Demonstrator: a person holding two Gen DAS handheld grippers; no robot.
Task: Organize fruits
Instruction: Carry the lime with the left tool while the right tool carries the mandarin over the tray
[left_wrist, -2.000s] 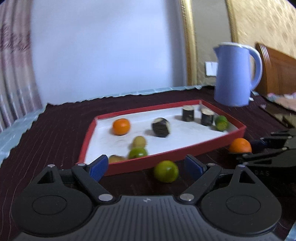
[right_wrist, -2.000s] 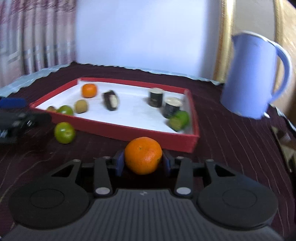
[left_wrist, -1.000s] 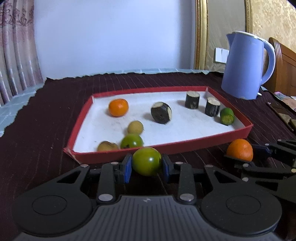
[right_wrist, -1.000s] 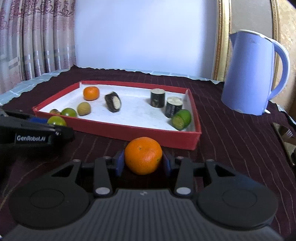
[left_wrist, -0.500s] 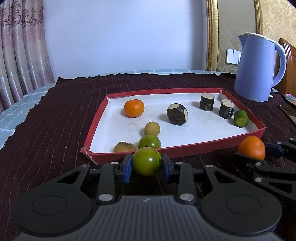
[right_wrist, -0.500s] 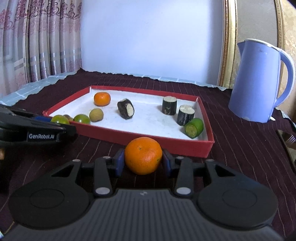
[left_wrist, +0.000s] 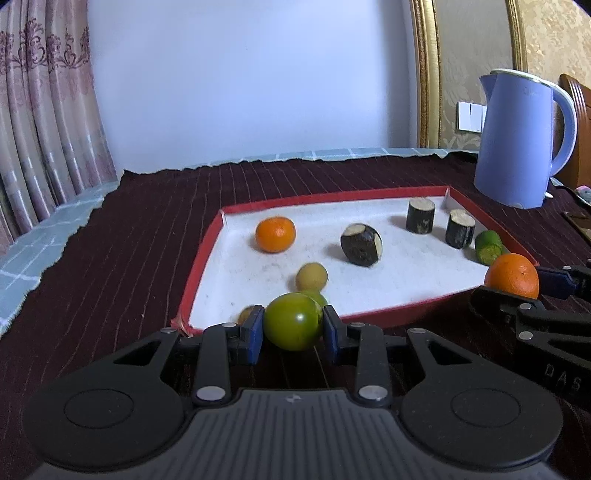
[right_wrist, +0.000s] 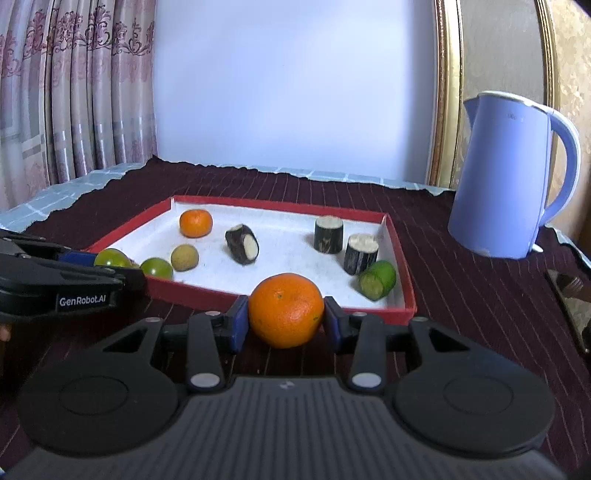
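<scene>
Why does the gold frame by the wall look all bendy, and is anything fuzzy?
Left wrist view: the fisheye lens bows the gold frame and the curtain near the edges, while the green fruit in the left claw looks sharp. Right wrist view: the same bending, the held orange is crisp, and the bright wall looks washed out.

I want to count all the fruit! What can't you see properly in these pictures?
- Left view: a small brownish fruit in the red tray, mostly hidden by the left tongs.
- Left view: a green fruit behind the held green tomato.
- Right view: a dark thing beside the kettle, cut off.
</scene>
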